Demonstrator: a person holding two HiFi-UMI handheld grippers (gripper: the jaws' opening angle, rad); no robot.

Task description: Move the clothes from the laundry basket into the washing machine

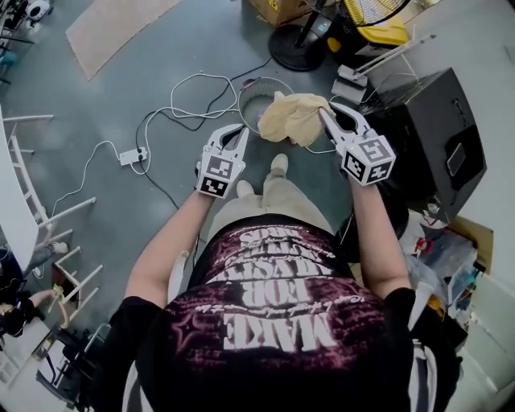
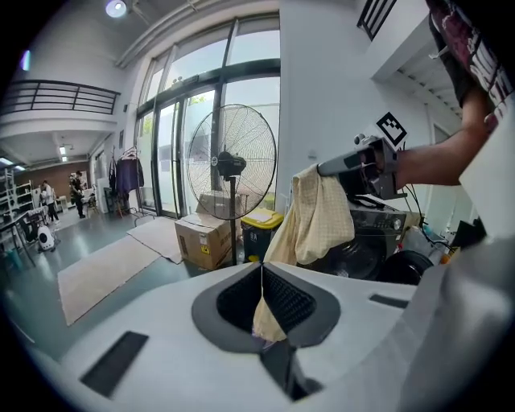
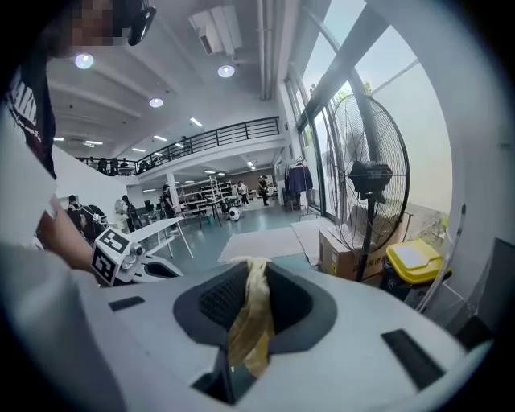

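Observation:
A pale yellow cloth (image 1: 294,119) hangs between my two grippers, above the round wire laundry basket (image 1: 251,90) on the floor. My right gripper (image 1: 327,114) is shut on the cloth's top, and a bunched fold of cloth (image 3: 249,318) shows between its pads. My left gripper (image 1: 241,132) is shut on a lower corner of that cloth (image 2: 268,318). In the left gripper view the cloth (image 2: 320,219) drapes down from the right gripper (image 2: 322,170). The black washing machine (image 1: 430,133) stands to the right, its dark front (image 2: 366,245) behind the cloth.
A standing fan (image 1: 322,24), a yellow-lidded bin (image 1: 378,34) and a cardboard box (image 1: 278,8) stand beyond the basket. White cables and a power strip (image 1: 131,154) lie on the floor at left. A white rack (image 1: 36,205) lines the left edge. Bags and clutter (image 1: 447,257) sit at right.

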